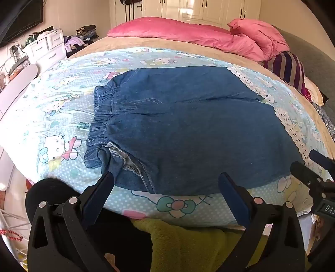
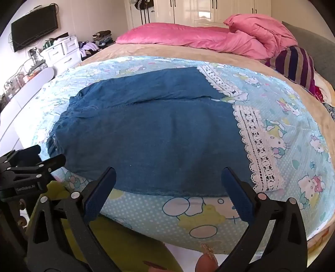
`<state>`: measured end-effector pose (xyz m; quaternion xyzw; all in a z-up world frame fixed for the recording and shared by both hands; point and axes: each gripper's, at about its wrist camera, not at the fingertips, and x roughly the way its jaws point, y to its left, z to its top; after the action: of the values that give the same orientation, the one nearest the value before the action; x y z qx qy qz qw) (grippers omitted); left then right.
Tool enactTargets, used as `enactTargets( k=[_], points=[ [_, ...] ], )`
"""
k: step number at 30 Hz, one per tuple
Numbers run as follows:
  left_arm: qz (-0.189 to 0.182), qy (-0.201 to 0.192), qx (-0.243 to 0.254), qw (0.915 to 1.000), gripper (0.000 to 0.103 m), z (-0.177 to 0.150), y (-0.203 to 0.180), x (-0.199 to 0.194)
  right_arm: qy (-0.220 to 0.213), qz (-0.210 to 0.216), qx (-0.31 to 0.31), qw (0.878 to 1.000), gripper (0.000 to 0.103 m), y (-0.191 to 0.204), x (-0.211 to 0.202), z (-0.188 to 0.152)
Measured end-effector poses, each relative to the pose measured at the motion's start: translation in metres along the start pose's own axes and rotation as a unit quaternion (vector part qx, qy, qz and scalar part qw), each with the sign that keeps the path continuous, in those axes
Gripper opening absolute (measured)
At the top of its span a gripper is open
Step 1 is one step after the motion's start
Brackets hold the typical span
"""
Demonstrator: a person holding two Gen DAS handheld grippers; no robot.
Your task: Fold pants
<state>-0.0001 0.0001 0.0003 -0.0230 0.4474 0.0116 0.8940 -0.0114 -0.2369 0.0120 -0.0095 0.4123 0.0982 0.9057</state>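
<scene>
Blue denim lace-hemmed pants flat on cartoon-cat sheet, left gripper and right gripper spread wide, empty, side clamp lettered "GenRobot.AI"

Bedroom setting. A cartoon-cat printed sheet on pale blue covers the near part of the bed, over a tan blanket. A pink quilt lies bunched along the upper centre and right; below it, at right, a striped cushion. White drawers and a wall television occupy the upper left; cream wardrobe doors the top.
</scene>
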Motion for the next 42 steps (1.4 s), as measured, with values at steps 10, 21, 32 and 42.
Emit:
enactTargets(
  k=[10,21,32,42],
  points=[
    [0.0,-0.004,-0.003,1.0,0.099,-0.002,-0.001,-0.005,0.004,-0.002,-0.006,1.0,0.095,0.003,0.001,-0.002],
    [0.0,-0.004,-0.003,1.0,0.099,-0.001,-0.001,-0.006,0.004,-0.001,-0.008,1.0,0.095,0.001,0.001,0.0],
    [0.004,-0.008,-0.004,1.0,0.099,-0.001,0.0,-0.008,0.006,0.002,-0.008,1.0,0.095,0.001,0.001,-0.001],
    [0.006,-0.009,-0.002,0.9999,0.099,-0.002,0.003,-0.01,0.005,0.003,-0.008,1.0,0.095,0.001,0.001,-0.001]
  ],
)
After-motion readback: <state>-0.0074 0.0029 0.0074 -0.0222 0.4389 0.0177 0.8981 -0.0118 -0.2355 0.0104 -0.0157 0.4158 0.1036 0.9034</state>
